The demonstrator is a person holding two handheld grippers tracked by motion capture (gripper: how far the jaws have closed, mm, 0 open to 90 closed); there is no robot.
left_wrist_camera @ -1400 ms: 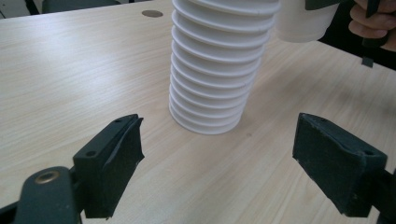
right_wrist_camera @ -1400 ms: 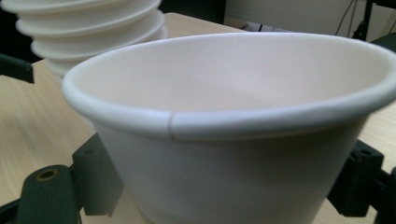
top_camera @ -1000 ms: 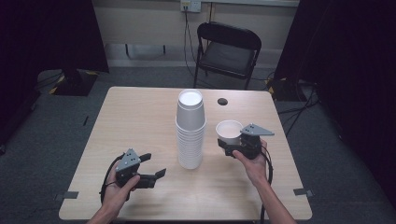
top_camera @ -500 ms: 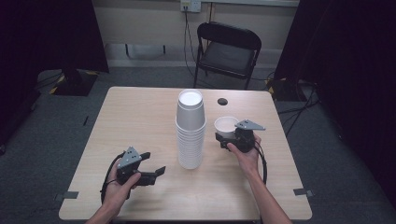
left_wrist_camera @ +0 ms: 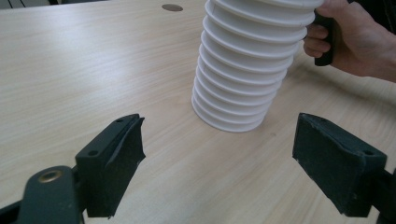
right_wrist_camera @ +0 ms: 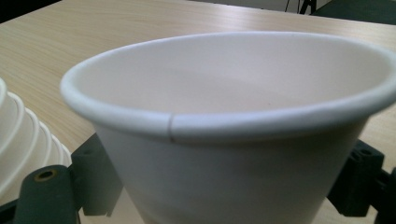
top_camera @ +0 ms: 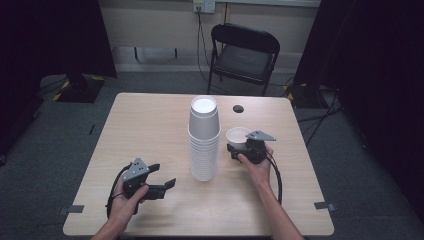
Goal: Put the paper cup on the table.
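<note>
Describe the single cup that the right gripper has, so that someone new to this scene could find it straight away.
Start at the wooden table and find the tall stack of white cups near its middle. Just to the right of it, the single white cup sits between the right gripper's jaws. Unlike the stacked cups, it stands alone, upright, mouth open.

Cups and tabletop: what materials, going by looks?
Cup in the right gripper: probably paper, matte white; rolled rim and a side seam show. Stack: same white cups nested upside down, rims ringed like ribs. Table: pale wood-grain top, likely laminate, low sheen with straight printed-looking grain; real veneer can't be ruled out.
</note>
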